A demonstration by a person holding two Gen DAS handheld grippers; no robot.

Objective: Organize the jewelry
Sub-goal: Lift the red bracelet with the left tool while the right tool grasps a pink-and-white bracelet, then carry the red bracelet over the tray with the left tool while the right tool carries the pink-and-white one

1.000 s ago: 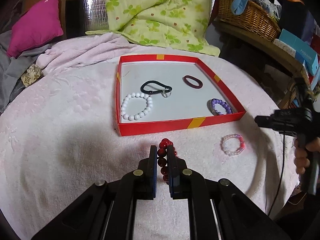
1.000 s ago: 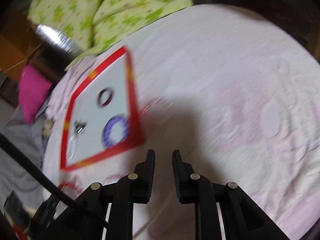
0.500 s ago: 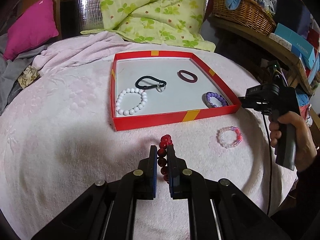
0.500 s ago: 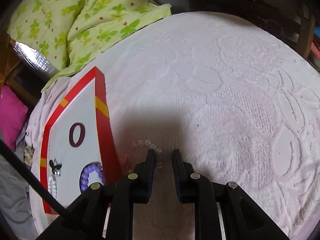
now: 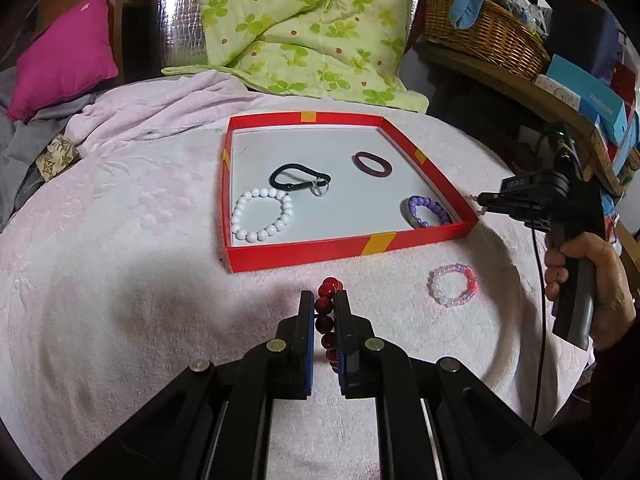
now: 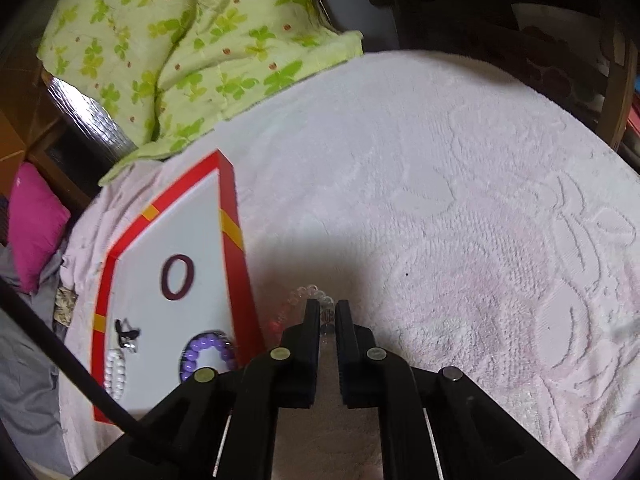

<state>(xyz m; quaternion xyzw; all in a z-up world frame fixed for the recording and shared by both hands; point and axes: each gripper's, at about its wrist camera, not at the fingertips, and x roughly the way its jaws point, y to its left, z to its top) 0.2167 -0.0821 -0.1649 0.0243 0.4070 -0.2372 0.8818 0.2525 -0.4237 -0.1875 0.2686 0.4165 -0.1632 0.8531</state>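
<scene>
My left gripper [image 5: 324, 316] is shut on a red bead bracelet [image 5: 329, 285] that lies on the pink cloth just in front of the red tray [image 5: 304, 254]. In the tray lie a white bead bracelet [image 5: 262, 216], a black clip [image 5: 298, 178], a maroon ring [image 5: 372, 163] and a purple bracelet [image 5: 428, 212]. A pink and clear bracelet [image 5: 453, 285] lies flat on the cloth right of the tray. My right gripper [image 6: 328, 316] hovers over the pink and clear bracelet [image 6: 306, 293], its jaws closing to a narrow gap and gripping nothing.
A hand [image 5: 588, 272] holds the right gripper [image 5: 480, 202] by the tray's right corner. A green quilt [image 5: 304, 28], a pink cushion [image 5: 64, 56] and a wicker basket [image 5: 484, 36] lie beyond the cloth. A black cable [image 6: 60, 356] crosses the right wrist view.
The right gripper has swung in over the pink and clear bracelet beside the tray, and its jaws have narrowed. The left gripper stays still, shut on the red bracelet.
</scene>
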